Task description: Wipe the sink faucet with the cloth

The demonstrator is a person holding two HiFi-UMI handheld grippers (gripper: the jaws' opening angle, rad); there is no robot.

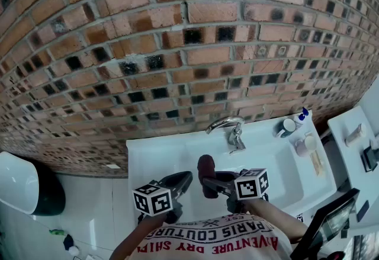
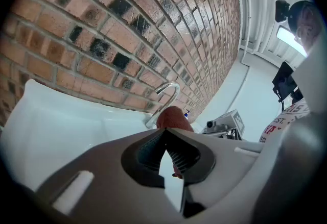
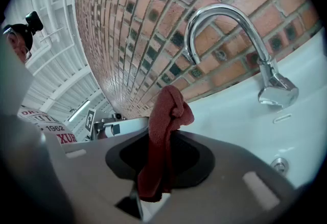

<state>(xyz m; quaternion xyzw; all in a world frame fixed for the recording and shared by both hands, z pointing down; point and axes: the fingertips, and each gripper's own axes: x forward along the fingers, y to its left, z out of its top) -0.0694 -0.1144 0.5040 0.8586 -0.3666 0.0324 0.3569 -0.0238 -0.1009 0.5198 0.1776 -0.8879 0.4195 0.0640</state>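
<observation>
**Right hand-held gripper** (image 3: 164, 142): the jaws are clamped on a dark red cloth (image 3: 167, 110), which stands bunched above the tips and hangs limp below them. **Left hand-held gripper** (image 2: 164, 135): the jaws are together and empty, and it is held just beside the right one. Both hover over the white sink (image 3: 240, 116), apart from the chrome faucet (image 3: 225, 12) mounted before the brick wall (image 1: 177, 28). The cloth appears light, soft and compliant. A grip across its bunched middle should leave enough free fabric to wrap the curved, probably slippery spout.
</observation>
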